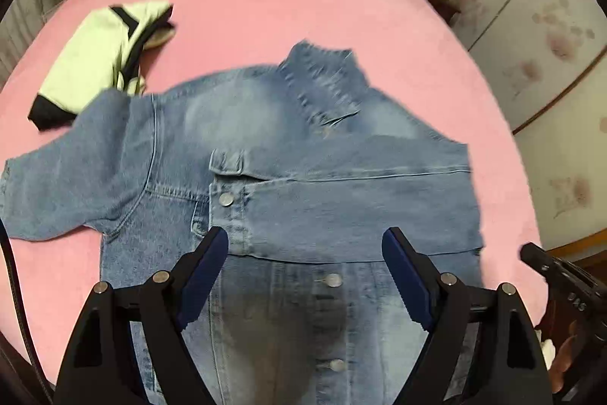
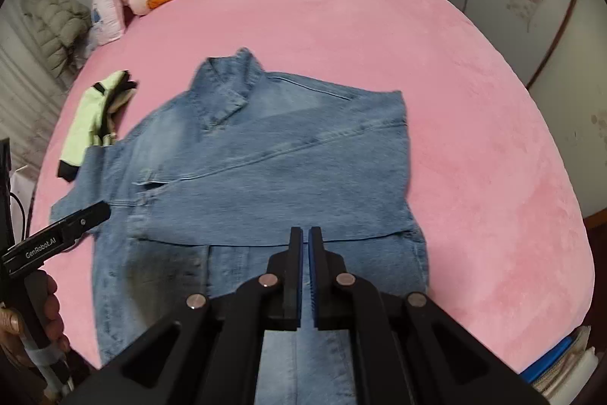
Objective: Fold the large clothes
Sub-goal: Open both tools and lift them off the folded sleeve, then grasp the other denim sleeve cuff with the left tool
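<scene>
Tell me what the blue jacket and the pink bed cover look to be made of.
Jacket: denim, likely cotton; faded blue with paler worn patches, raised double-stitched seams and dull metal snap buttons. Matte finish.
Bed cover: seems a soft fleece or plush; fuzzy, even pink surface without visible weave or sheen. The exact fibre cannot be told.

Left gripper (image 1: 305, 278) of matte black plastic, triangular cut-outs in its arms, round silver pivot screws, dark blue ribbed pads on the fingers (image 1: 408, 276), right gripper (image 2: 306, 274) alike, white "GenRobot.AI" lettering at left of frame, hand (image 2: 47, 314) on black handle
</scene>
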A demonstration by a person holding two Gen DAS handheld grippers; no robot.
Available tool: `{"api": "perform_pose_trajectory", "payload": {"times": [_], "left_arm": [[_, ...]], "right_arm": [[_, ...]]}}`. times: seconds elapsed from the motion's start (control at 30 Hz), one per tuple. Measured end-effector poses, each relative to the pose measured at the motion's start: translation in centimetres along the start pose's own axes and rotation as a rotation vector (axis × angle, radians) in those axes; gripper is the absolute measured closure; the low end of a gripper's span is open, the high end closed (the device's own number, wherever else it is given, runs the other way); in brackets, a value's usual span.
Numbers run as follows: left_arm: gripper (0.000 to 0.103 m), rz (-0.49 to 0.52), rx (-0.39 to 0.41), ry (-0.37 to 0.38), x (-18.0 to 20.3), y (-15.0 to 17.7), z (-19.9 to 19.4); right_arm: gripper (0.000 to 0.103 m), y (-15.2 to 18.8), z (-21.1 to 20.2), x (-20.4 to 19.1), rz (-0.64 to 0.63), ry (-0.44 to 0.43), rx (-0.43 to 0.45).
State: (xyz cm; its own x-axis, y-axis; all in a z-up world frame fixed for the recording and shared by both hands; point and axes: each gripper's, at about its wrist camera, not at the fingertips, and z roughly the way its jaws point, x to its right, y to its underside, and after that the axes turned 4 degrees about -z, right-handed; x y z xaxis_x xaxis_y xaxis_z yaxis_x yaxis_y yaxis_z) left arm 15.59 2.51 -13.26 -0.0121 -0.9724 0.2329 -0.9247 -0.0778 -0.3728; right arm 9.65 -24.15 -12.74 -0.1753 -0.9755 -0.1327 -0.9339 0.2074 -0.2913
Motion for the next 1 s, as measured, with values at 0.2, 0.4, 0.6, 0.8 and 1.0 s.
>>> {"api": "perform_pose_trajectory", "payload": {"times": [0.2,0.4,0.6,0.8,1.0], "left_arm": [[0.021,-0.018,0.069,0.008,2.4,0.6,-4.4],[0.018,-0.083,0.071,0.002,3.5,1.4,-7.4],[0.015,-0.139,0.115,0.006,3.1,2.8,-10.3],[0.011,-0.198,0.160,0.012,0.8,4.2,-13.0],[0.011,-0.230,0.195,-0.015,-4.1,4.6,-14.9]], "right_arm": [[0.082,-0.7,-2.1,-1.8,-0.061,-0.054,0.000],[0.082,-1.2,-3.8,-2.4,-0.106,-0.100,0.013],[0.082,-1.2,-4.7,-4.0,-0.168,-0.142,0.025],[0.082,-0.8,-5.2,-6.9,-0.238,-0.195,0.039],[0.082,-0.6,-6.6,-11.4,-0.320,-0.207,0.088]]}}
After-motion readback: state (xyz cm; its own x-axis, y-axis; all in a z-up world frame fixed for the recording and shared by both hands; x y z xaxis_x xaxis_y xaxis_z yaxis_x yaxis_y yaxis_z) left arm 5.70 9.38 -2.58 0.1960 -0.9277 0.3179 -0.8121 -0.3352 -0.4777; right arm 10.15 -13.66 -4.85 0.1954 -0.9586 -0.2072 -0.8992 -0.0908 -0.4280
